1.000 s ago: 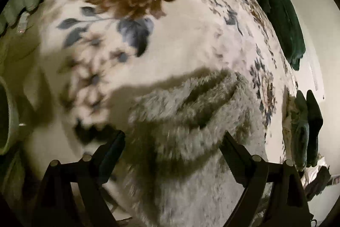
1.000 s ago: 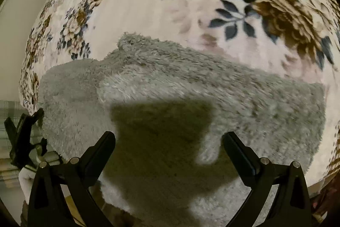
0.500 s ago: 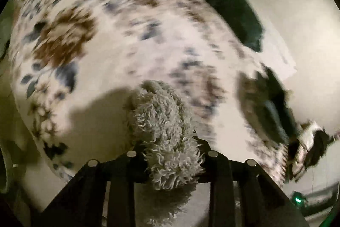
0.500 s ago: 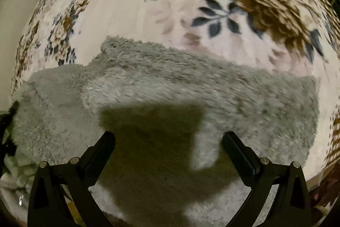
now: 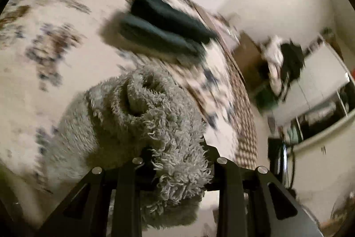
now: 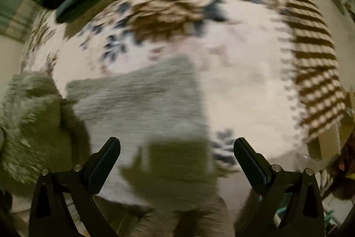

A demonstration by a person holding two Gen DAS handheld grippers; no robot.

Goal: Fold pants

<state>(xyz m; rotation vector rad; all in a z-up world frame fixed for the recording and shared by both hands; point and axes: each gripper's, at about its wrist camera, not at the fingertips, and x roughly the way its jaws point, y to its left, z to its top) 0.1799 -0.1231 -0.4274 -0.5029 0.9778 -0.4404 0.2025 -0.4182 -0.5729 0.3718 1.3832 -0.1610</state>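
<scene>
Left gripper [image 5: 177,161]: jaws drawn in tight on a thick bunch of the grey fleece pants [image 5: 153,117]. One second back these jaws stood wide over the flat cloth; half a second back they had closed on it. Now the pinched edge is lifted off the bed, curling over itself just ahead of the fingertips, with the rest trailing down and to the left onto the flowered blanket [image 5: 66,41]. The view has swung round too: a stack of dark folded clothes [image 5: 164,30] sits ahead and slightly right, and the room wall and furniture show far right. Heavy blur, so the hand is moving fast.

Right gripper [image 6: 177,154]: jaws spread wide, holding nothing. Below and ahead of it lie the pants [image 6: 142,103], flat on the blanket [image 6: 244,92]; a raised fluffy fold shows at its far left, which I take for the part the left hand carries. This view has also shifted rightward since a second ago, when cloth filled the whole span between the fingers; bare blanket now lies ahead of the right finger.

Reading: the fold is under way, one end being carried across. The free hand looks placed to pin or smooth the lower layer, though contact cannot be confirmed.
</scene>
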